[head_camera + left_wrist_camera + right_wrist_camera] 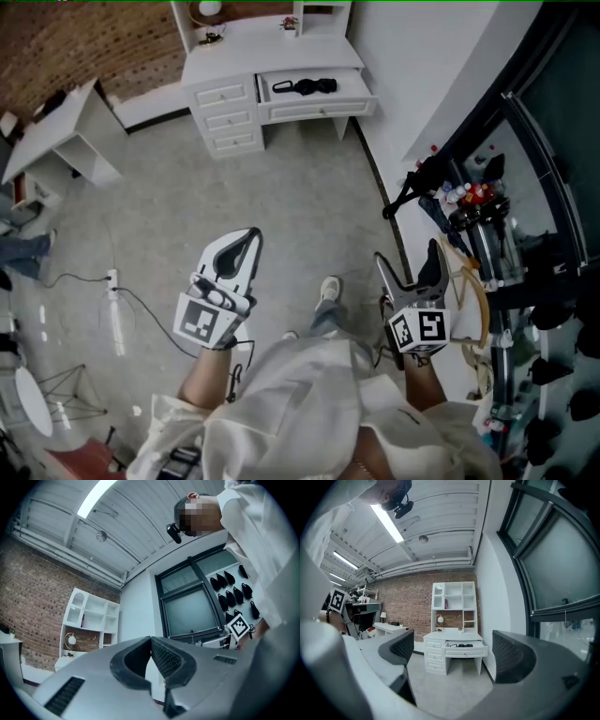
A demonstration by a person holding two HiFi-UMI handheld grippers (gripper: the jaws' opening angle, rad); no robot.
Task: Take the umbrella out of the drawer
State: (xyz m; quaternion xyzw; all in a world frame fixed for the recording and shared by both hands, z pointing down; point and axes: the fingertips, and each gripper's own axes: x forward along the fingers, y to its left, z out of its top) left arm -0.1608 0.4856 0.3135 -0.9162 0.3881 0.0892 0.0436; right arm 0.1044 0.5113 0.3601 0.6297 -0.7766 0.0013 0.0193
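I stood on the pale grey floor [244, 202], well apart from the white desk [267, 49] set against the brick wall [405, 603]. Its wide drawer [319, 110] was pulled open, and the black umbrella [305, 87] lay folded inside it, along its length. A white shelf unit [454, 597] rose above the desk top. To my left a cable [141, 302] trailed over the floor, and a white side table [54, 131] stood beyond it. Dark-framed windows [553, 559] ran along my right. My left gripper [251, 234] was clenched on nothing, its tips touching. My right gripper [408, 265] was released, jaws wide and empty.
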